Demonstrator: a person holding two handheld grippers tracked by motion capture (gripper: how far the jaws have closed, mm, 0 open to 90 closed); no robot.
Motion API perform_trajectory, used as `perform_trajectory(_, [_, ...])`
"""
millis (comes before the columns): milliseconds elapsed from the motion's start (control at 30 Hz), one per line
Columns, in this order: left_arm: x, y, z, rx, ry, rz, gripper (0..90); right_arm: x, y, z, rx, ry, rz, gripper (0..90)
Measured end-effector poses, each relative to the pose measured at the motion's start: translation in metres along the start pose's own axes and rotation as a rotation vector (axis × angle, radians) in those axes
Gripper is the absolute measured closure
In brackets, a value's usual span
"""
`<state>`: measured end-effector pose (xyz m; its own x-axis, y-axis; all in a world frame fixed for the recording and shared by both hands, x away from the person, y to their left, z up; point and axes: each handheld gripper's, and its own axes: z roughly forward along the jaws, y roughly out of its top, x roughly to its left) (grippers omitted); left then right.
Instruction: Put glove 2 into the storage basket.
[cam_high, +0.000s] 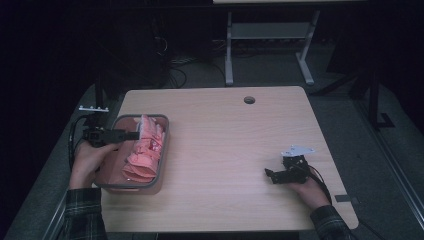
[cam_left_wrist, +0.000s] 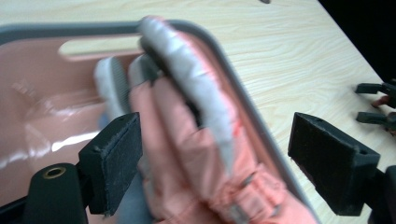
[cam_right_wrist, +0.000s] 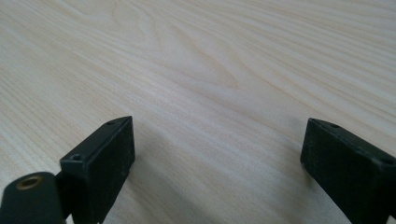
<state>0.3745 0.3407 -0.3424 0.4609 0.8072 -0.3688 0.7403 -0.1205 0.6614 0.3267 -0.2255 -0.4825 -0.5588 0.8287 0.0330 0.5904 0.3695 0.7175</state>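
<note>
Pink padded clothing (cam_high: 145, 150), with a grey fleecy lining, lies bunched in a grey-rimmed tub (cam_high: 162, 150) at the left end of the wooden table (cam_high: 225, 140). The left gripper (cam_high: 131, 135) hangs over the tub with its jaws spread wide; in the left gripper view the clothing (cam_left_wrist: 187, 154) sits just ahead of and between them, free of both pads. Well apart, the right gripper (cam_high: 270, 175) rests low over bare table, its jaws released and gaping.
</note>
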Motion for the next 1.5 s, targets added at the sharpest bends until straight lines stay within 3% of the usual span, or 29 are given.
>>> perform_trajectory(300, [-0.028,0.01,0.009,-0.013,-0.044,0.07,17.6,0.0,0.0,0.0,0.0,0.0,0.0,9.6])
perform_trajectory(567, [-0.059,0.016,0.032,-0.004,-0.077,0.181,17.6,0.0,0.0,0.0,0.0,0.0,-0.001,9.6])
perform_trajectory(633, [-0.063,0.015,0.035,-0.007,-0.081,0.188,17.6,0.0,0.0,0.0,0.0,0.0,-0.001,9.6])
perform_trajectory(700, [-0.072,0.014,0.043,-0.006,-0.093,0.226,17.6,0.0,0.0,0.0,0.0,0.0,-0.001,9.6])
perform_trajectory(767, [-0.076,0.014,0.046,-0.008,-0.092,0.239,17.6,0.0,0.0,0.0,0.0,0.0,-0.001,9.6])
perform_trajectory(800, [-0.081,0.014,0.05,-0.006,-0.086,0.267,17.5,0.0,0.0,0.0,-0.001,0.0,-0.002,9.6])
perform_trajectory(867, [-0.084,0.014,0.052,-0.01,-0.082,0.279,17.5,0.0,0.0,0.0,-0.001,0.0,-0.002,9.6])
perform_trajectory(967, [-0.093,0.012,0.058,-0.023,-0.072,0.329,17.5,0.0,0.0,0.0,-0.001,0.0,-0.001,9.6])
perform_trajectory(1300, [-0.114,0.005,0.076,-0.026,-0.098,0.38,17.4,0.0,0.0,0.0,0.0,0.001,0.0,9.6])
perform_trajectory(1500, [-0.136,-0.004,0.092,-0.009,-0.112,0.424,17.4,0.0,0.0,0.0,0.0,0.004,-0.001,9.6])
